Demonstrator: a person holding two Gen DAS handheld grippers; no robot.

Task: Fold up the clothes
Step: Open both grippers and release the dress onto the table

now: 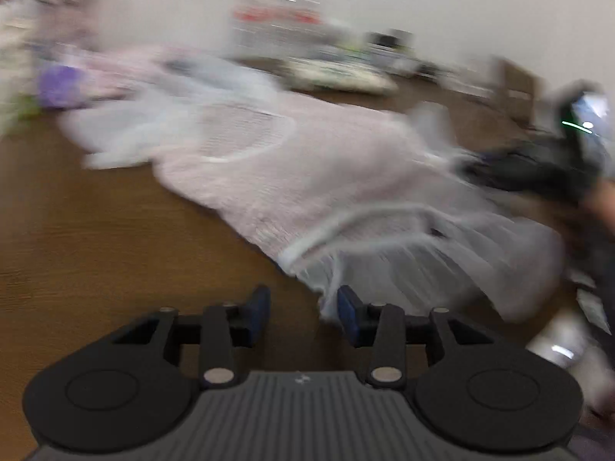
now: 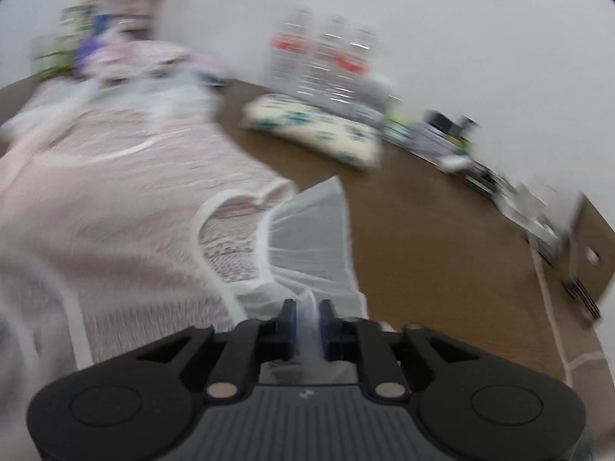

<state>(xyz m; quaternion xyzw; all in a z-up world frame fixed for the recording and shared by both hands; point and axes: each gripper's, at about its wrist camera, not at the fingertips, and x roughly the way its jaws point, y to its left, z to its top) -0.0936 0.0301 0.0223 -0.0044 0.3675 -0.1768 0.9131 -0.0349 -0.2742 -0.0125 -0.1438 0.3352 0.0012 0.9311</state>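
My left tongs point(image 1: 303, 309) are hanging released over the brown tabletop point(image 1: 96, 230), beside the pink dress point(image 1: 292, 169) lying spread on it. My right tongs point(image 2: 307, 320) are pinching its white tulle sleeve point(image 2: 311, 230), probably beginning the fold; next, carrying it inward across the bodice.

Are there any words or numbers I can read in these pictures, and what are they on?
None can be read.
Red labels on the clear bottles: too blurred.
Packages by the wall: print too blurred.
Small mark on the right gripper body: a logo, no letters.
Pink dress: no text.
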